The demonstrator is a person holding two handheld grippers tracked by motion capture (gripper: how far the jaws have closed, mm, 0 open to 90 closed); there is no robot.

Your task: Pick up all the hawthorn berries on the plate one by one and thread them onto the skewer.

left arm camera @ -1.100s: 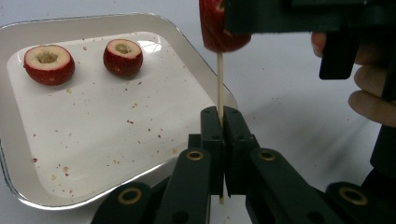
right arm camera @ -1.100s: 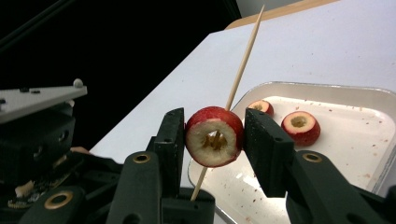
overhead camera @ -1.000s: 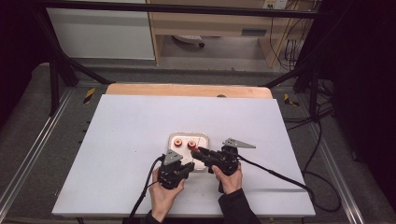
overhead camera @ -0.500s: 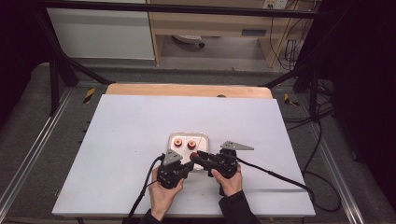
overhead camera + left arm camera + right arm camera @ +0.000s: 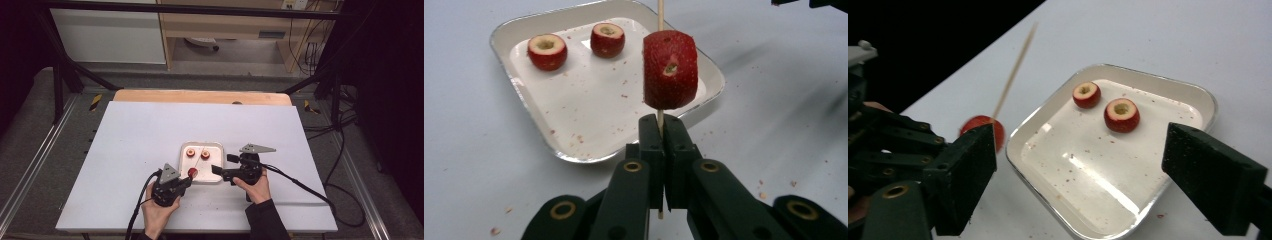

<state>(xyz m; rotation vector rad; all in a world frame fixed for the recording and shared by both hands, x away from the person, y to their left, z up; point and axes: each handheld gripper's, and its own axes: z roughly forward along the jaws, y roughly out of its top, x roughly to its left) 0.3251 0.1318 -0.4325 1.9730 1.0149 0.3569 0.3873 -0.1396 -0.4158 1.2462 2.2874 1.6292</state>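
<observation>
My left gripper (image 5: 662, 131) is shut on the lower end of a thin wooden skewer (image 5: 660, 11). A cored red fruit (image 5: 670, 70) is threaded on the stick just above the jaws. In the high view this gripper (image 5: 185, 181) sits at the near left corner of a white tray (image 5: 202, 144), with the skewered fruit (image 5: 192, 173) over the tray's edge. Two more cored red fruits (image 5: 547, 51) (image 5: 607, 39) lie at the tray's far side. My right gripper (image 5: 1083, 160) hovers over the tray (image 5: 1208, 100); its jaws have just been opening and nothing is between them.
The tray sits on a white tabletop (image 5: 125, 150) with crumbs scattered around it. A wooden strip (image 5: 200, 96) runs along the table's far edge. Cables trail from both grippers toward the near edge.
The two grippers were close together; the right one has opened its jaws and pulled back to the right. The left one has shifted left and nearer with the skewer and fruit.
</observation>
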